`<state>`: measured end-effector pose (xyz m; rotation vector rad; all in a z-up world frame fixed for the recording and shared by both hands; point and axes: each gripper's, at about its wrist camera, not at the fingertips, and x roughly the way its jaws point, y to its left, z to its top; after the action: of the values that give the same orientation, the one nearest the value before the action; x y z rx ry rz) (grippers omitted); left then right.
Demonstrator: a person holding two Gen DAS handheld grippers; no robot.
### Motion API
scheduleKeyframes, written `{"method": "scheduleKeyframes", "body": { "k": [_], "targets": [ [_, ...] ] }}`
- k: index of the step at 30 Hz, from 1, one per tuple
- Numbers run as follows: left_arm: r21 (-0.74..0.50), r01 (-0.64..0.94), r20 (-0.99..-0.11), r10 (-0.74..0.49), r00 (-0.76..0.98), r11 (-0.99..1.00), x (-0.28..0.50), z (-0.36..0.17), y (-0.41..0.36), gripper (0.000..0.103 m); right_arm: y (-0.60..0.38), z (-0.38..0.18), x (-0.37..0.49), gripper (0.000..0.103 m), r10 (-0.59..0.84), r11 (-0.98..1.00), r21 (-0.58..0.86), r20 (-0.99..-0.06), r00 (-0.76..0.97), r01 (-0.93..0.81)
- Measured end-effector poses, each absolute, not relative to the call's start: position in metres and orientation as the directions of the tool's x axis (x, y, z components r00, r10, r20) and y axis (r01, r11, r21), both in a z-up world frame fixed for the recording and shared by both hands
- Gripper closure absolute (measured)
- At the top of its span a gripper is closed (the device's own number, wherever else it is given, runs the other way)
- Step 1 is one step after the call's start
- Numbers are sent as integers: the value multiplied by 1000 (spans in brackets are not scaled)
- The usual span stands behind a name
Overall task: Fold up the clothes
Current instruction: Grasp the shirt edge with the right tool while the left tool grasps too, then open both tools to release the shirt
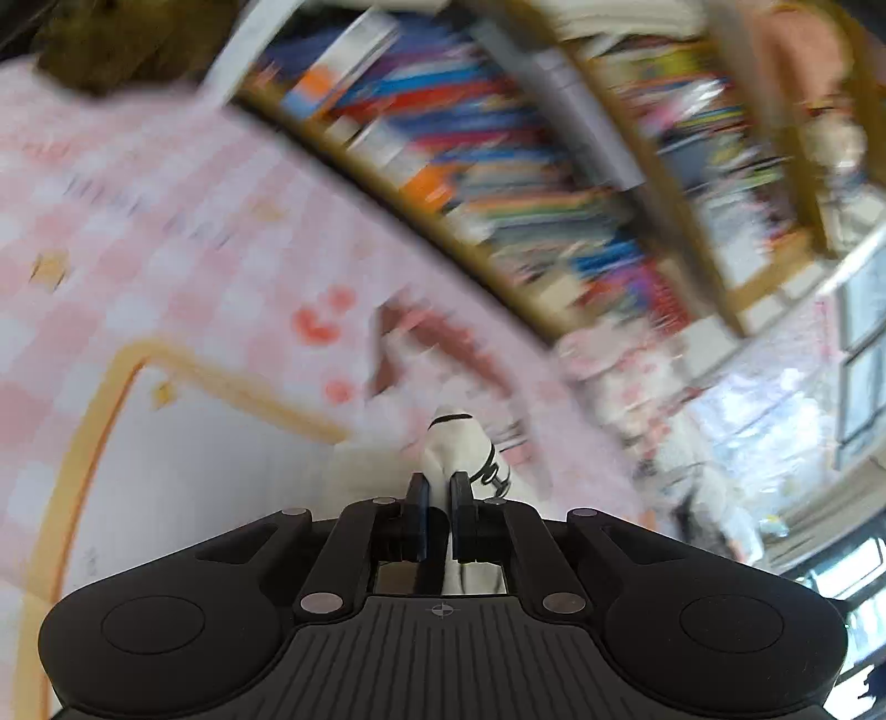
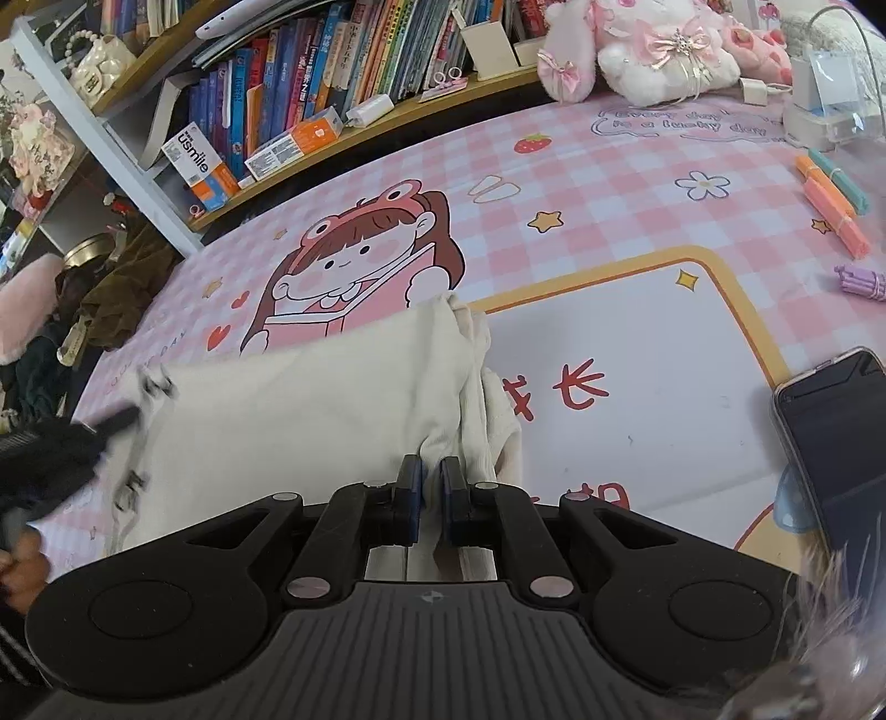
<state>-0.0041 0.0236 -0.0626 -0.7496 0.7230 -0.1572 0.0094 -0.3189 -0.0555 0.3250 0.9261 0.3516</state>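
Cream cloth (image 2: 310,387) is pinched between the narrow jaws of the right gripper (image 2: 431,476), bunched into folds at the pads and spreading leftward across the mat (image 2: 637,183). At its far left edge the left gripper (image 2: 119,418) reaches in, blurred. From that gripper's own camera, the left gripper (image 1: 440,487) stands nearly shut on a white fold of the cloth (image 1: 454,443) with dark trim; the picture is smeared, so the trim may be a cord or print.

Under the cloth lies a pink checked mat with a cartoon girl (image 2: 360,260) and a white panel with an orange border. A phone (image 2: 836,437) lies on the right, highlighters (image 2: 830,194) beyond it. Plush toys (image 2: 648,50) sit at the back edge beside a bookshelf (image 2: 310,83) packed with books.
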Motion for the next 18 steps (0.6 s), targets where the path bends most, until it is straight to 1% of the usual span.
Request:
{"method": "scheduleKeyframes", "body": {
  "k": [2, 4, 5, 7, 9, 12, 13, 14, 15, 16, 17, 18],
  "targets": [
    [-644, -129, -575, -366, 732, 754, 1, -66, 22, 95, -318, -55, 9, 97, 423, 899, 410, -718, 552, -156],
    [-615, -108, -574, -350, 741, 781, 1, -59, 17, 93, -317, -54, 10, 97, 420, 901, 405, -722, 550, -157],
    [-602, -90, -565, -344, 750, 793, 0, -53, 14, 90, -317, -54, 10, 97, 420, 901, 405, -722, 550, -156],
    [-580, -78, -555, -324, 766, 811, -4, -44, 11, 82, -318, -53, 9, 97, 421, 900, 407, -722, 549, -156],
    [-553, -83, -558, -295, 775, 829, -10, -37, 9, 70, -318, -53, 9, 96, 422, 900, 408, -722, 549, -155],
    [-514, -94, -570, -258, 780, 853, -19, -29, 6, 68, -318, -51, 8, 93, 427, 897, 412, -719, 548, -159],
    [-502, -98, -580, -251, 775, 859, -21, -27, 4, 65, -318, -50, 7, 90, 427, 897, 411, -718, 549, -160],
    [-487, -105, -593, -240, 769, 867, -25, -26, 1, 54, -318, -49, 5, 87, 431, 896, 412, -716, 549, -166],
    [-465, -116, -609, -222, 761, 878, -28, -24, -2, 40, -318, -47, 3, 76, 444, 890, 420, -710, 546, -178],
    [-439, -128, -626, -200, 754, 889, -32, -23, -6, 34, -317, -45, 1, 65, 457, 884, 427, -704, 544, -190],
    [-430, -132, -637, -196, 746, 893, -35, -23, -8, 31, -317, -43, -2, 61, 470, 878, 435, -698, 541, -201],
    [-426, -134, -647, -197, 737, 895, -38, -23, -9, 31, -316, -40, -5, 56, 474, 876, 433, -694, 541, -212]
  ]
}}
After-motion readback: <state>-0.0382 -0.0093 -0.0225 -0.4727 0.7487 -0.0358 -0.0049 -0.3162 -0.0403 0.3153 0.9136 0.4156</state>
